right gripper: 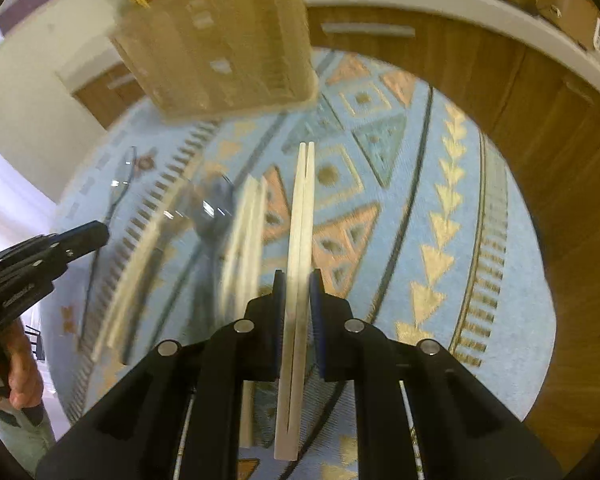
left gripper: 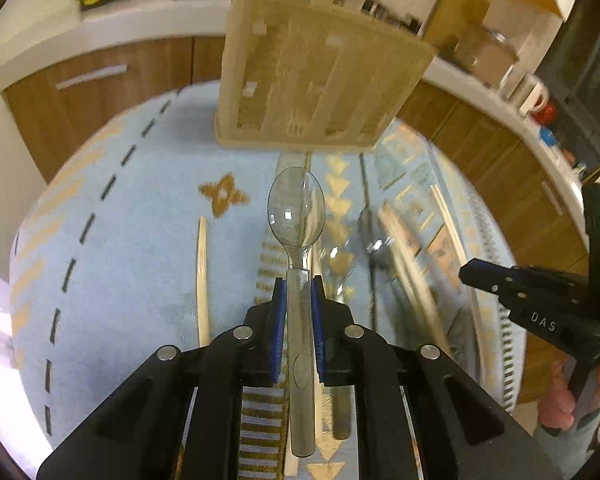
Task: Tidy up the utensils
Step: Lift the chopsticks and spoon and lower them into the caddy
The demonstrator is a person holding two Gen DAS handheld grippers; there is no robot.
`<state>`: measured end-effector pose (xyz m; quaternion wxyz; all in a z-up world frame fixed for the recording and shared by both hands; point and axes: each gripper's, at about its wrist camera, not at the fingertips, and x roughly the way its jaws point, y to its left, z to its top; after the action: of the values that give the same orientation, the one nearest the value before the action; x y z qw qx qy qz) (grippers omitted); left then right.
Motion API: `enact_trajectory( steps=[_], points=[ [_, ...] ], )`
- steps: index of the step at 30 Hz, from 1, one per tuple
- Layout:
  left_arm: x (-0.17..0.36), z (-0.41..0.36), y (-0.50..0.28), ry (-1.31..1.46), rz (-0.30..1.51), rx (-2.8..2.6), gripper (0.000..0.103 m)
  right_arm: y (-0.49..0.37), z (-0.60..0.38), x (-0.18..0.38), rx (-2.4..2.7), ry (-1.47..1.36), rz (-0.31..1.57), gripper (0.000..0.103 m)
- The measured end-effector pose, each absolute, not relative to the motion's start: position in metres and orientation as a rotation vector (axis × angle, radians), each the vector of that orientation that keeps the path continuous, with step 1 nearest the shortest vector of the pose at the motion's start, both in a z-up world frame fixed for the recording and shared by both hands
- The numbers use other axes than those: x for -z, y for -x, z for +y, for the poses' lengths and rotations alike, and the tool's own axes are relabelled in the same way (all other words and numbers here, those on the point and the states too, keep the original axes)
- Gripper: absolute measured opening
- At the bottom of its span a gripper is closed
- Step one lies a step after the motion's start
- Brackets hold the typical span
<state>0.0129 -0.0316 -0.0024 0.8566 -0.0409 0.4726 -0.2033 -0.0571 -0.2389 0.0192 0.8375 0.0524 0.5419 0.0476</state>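
My left gripper (left gripper: pixel 299 285) is shut on the handle of a clear plastic spoon (left gripper: pixel 297 209), whose bowl points toward the wooden utensil organiser (left gripper: pixel 320 76) at the table's far side. My right gripper (right gripper: pixel 297 278) is shut on a joined pair of pale wooden chopsticks (right gripper: pixel 302 208), held above the patterned blue tablecloth (right gripper: pixel 412 208). The organiser (right gripper: pixel 220 44) appears upper left in the right wrist view. Each gripper shows in the other's view: the right gripper (left gripper: pixel 466 273) at the right edge, the left gripper (right gripper: pixel 102 232) at the left edge.
More chopsticks (left gripper: pixel 410 256), (right gripper: pixel 244 240) and dark-handled clear utensils (left gripper: pixel 374 240), (right gripper: pixel 212 216) lie blurred on the cloth. A single wooden stick (left gripper: pixel 202 280) lies to the left. Wooden cabinets (left gripper: pixel 100 92) and a white counter ring the round table. A hand (right gripper: pixel 16 360) holds the left gripper.
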Motion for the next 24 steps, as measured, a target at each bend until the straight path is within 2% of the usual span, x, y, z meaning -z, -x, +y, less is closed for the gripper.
enact_trajectory(
  steps=[12, 19, 24],
  points=[
    [-0.092, -0.024, -0.018, 0.151, 0.668, 0.491, 0.010, 0.045, -0.216, -0.107, -0.218, -0.030, 0.809, 0.010],
    [-0.149, -0.018, -0.066, 0.188, 0.468, 0.484, 0.010, 0.003, -0.222, -0.158, -0.238, -0.043, 0.656, 0.010],
    [-0.160, -0.022, -0.105, 0.165, 0.357, 0.466, 0.010, -0.042, -0.226, -0.178, -0.223, -0.067, 0.568, 0.010]
  ],
)
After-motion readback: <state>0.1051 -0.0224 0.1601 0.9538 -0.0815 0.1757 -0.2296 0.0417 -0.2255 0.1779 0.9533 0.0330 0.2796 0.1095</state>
